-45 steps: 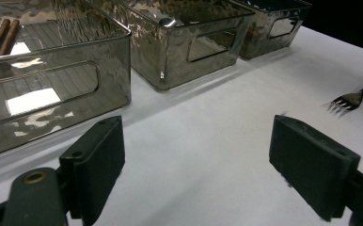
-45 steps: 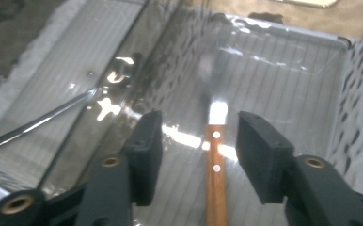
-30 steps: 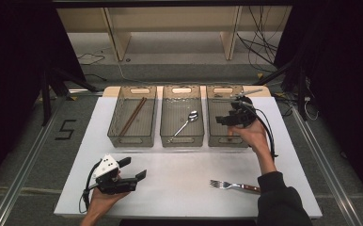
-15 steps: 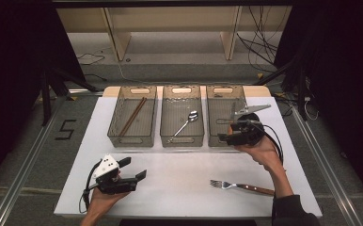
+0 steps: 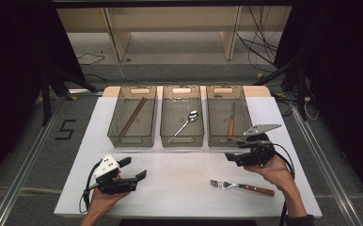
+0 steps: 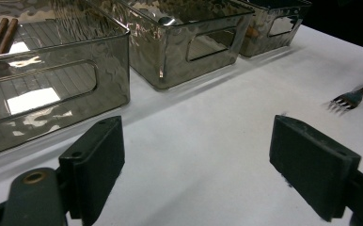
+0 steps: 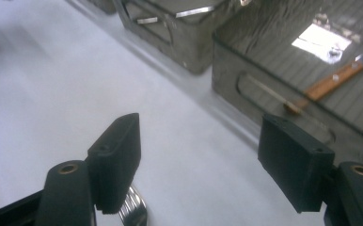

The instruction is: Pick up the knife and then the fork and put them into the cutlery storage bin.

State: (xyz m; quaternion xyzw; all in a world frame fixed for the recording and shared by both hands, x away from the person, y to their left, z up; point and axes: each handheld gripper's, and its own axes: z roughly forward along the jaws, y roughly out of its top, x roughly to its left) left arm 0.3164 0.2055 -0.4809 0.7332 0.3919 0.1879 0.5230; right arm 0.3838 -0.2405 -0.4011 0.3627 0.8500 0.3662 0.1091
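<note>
From the high view, the sorting reads plainly: the chopsticks [image 5: 132, 116] lie in the left bin [image 5: 113, 136], the spoon [image 5: 185, 123] in the middle bin [image 5: 181, 140], the knife [image 5: 231, 121] in the right bin [image 5: 211, 139], each kind kept to its own box, and the fork [image 5: 241, 187] lies alone on the white surface [image 5: 179, 174], near my side and well apart from the bins. My right gripper [image 5: 234, 151] hovers just in front of the right bin, above and beyond the fork, jaws apart and empty, the hand cupped under it with the wrist bent inward. My left gripper [image 5: 137, 168] rests low at the near left, jaws pointing right across the surface, apart and holding nothing; I judge it is parked out of the way. In the left gripper view, my two black jaws stand wide with bare surface between them, the bins lined up ahead and the fork's tines [image 6: 342, 101] at the far right. In the right gripper view, my jaws are spread, tilted down toward the surface; the tines [image 7: 133, 210] peek out below the left jaw, and the knife's wooden handle [image 7: 329, 84] shows through the bin wall. The fork looks like my next pick.
</note>
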